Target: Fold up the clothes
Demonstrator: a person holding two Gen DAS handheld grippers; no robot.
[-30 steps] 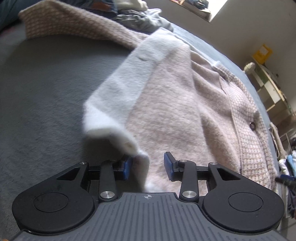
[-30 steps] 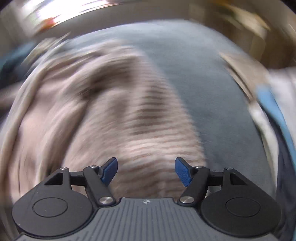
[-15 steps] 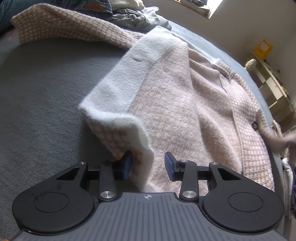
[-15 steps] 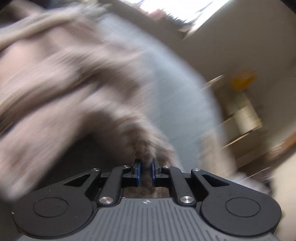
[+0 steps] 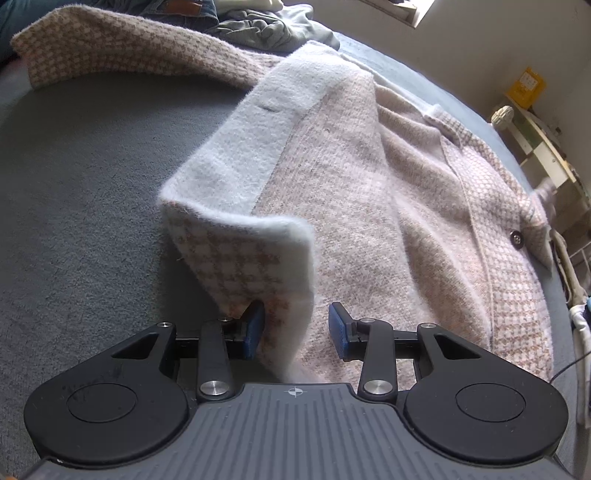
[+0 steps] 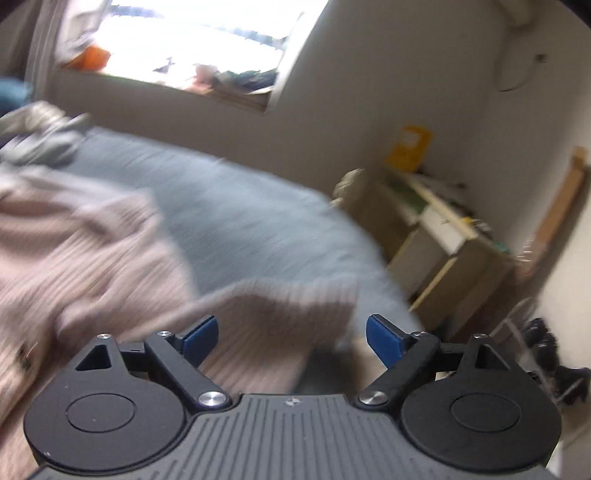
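Note:
A pink and beige houndstooth cardigan (image 5: 351, 184) lies spread on the grey bed (image 5: 74, 184). Its front panel is turned over, showing a white facing (image 5: 258, 147). One sleeve (image 5: 129, 48) stretches to the far left, and a dark button (image 5: 516, 238) shows at the right. My left gripper (image 5: 295, 325) is open, with the panel's lower corner hanging between its fingers and touching the left pad. The right wrist view is blurred: my right gripper (image 6: 291, 332) stands wide open above the other sleeve (image 6: 277, 306), which lies loose ahead of it beside the cardigan's body (image 6: 74, 240).
A pile of other clothes (image 5: 266, 29) sits at the bed's far end. A wooden shelf unit (image 6: 443, 240) with a yellow box (image 6: 410, 147) stands past the bed's right edge, under a bright window (image 6: 184, 48). Bare grey bed (image 6: 240, 203) lies beyond the sleeve.
My right gripper was shut on the sleeve half a second ago; now it is open and the sleeve has dropped free. The left gripper stays open by the turned-over panel.

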